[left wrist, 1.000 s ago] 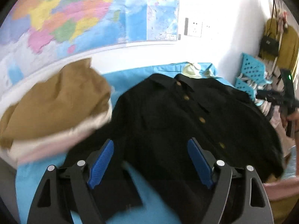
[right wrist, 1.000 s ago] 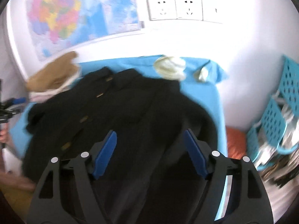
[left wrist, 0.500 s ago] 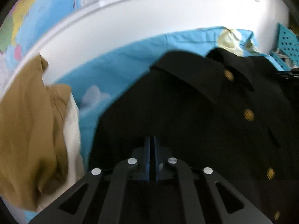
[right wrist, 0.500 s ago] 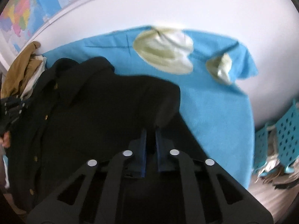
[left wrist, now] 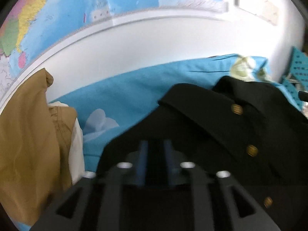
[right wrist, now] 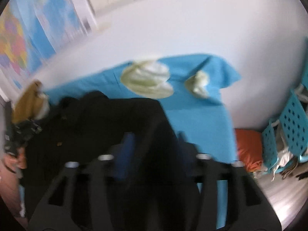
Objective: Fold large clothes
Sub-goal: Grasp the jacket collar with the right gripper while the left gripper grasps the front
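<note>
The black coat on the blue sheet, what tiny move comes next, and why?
Probably lift both hand-held grippers clear. The left hand-held gripper and right hand-held gripper are opening over the black coat, which lies folded on the blue sheet, apparently released.

jacket [left wrist: 221, 134]: matt black cloth, shiny brass-look buttons [left wrist: 236, 109] | sheet [left wrist: 125, 96]: smooth blue cloth

Right tongs [right wrist: 154, 148] opening over black coat [right wrist: 96, 127], cloth between.
</note>
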Demonstrator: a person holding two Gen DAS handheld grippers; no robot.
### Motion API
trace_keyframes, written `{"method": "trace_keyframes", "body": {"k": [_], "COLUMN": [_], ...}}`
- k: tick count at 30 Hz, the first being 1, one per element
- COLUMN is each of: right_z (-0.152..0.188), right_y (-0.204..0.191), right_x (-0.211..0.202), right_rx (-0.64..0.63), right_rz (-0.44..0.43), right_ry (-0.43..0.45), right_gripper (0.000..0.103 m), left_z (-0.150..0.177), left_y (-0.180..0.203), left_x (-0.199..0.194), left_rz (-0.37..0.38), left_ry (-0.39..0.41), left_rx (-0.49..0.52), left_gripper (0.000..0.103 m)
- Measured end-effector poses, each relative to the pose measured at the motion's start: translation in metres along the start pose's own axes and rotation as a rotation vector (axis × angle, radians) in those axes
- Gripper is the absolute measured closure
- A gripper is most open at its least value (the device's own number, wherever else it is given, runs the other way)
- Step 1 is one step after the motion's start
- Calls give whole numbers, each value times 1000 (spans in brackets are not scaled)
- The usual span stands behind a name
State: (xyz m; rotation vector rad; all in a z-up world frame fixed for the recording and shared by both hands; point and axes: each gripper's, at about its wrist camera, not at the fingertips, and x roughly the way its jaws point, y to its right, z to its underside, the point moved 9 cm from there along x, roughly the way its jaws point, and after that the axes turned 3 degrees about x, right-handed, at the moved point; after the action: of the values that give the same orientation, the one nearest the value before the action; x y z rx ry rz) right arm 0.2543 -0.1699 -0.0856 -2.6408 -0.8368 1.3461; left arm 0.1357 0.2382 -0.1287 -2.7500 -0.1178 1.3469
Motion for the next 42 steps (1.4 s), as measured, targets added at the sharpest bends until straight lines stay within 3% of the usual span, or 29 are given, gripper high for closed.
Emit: {"method": "trace_keyframes", "body": {"k": [3,11,13,14,15,16,20,25,28,31,34,37,42], "right_z": [38,186,207,215,218,219,199,156,111,68,37,28,40], "right_y": [11,4,1,1,2,4,9,18,20,4,-38,-86,-178], "right_x": [-53,-112,-110,-107,-105,-105,-127,-171,-203,-220,-216,-193,-106], "right_rx": [28,41,31,37,52,64,108,125,127,101,-15,-128,-307], "right_rz": [-77,-135,-107,-103,-99,-103,-156,-153,-144,-177,-184,-200,-215], "right_ry": [8,-144,-174,-185,-188,-187,-113,41,138,176,137,64,-129], "right_gripper": [37,38,51,67,93,98,99,99,99,99,98,98,88], "left_z": [11,46,51,54,56,59,63,65,63,61,61,62,68], "left_y": [17,62,70,75,78,81,89,89,91,93,96,95,87], "left_x": [-35,-80,-84,-84,-84,-85,-96,-111,-118,-122,-128,-134,-134], "left_rz": [80,266,271,281,288,306,330,365,395,421,459,503,517], "left_ry": [68,100,102,99,94,87,103,124,134,146,161,176,174], "left_rx": [18,38,49,47,38,32,30,22,28,27,27,15,-4], "left_gripper": [49,41,39,39,39,39,39,38,37,34,32,29,28]}}
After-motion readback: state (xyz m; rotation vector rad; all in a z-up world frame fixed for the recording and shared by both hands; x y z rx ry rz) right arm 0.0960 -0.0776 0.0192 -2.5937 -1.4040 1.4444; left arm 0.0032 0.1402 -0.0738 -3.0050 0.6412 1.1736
